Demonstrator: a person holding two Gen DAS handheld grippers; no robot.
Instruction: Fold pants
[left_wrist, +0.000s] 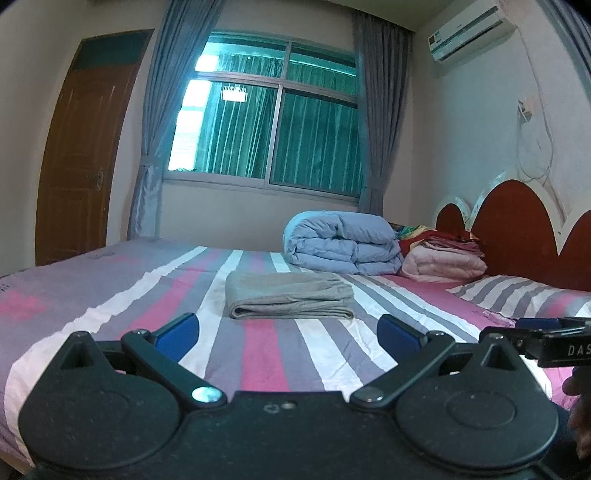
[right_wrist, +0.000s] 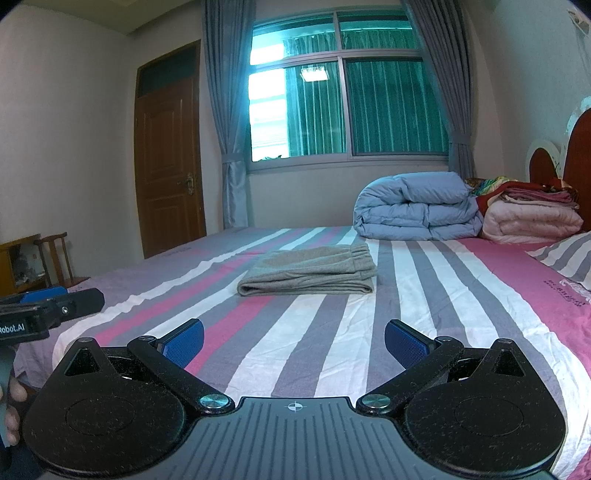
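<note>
Grey pants (left_wrist: 290, 295) lie folded in a flat rectangle on the striped bed (left_wrist: 110, 295), well beyond both grippers. In the right wrist view the same folded pants (right_wrist: 308, 271) rest mid-bed with the waistband to the right. My left gripper (left_wrist: 288, 334) is open, its blue pads spread wide with nothing between them. Held just as wide, my right gripper (right_wrist: 293, 345) is open and holds nothing. Each gripper shows at the edge of the other's view: the right gripper (left_wrist: 537, 332) and the left gripper (right_wrist: 51, 302).
A rolled blue duvet (left_wrist: 341, 242) and a stack of pink blankets (left_wrist: 445, 254) sit at the far side by the red headboard (left_wrist: 513, 229). A striped pillow (left_wrist: 524, 295) lies at the right. A wooden door (right_wrist: 170, 166), a chair (right_wrist: 55, 254) and the window (right_wrist: 347, 85) stand beyond the bed.
</note>
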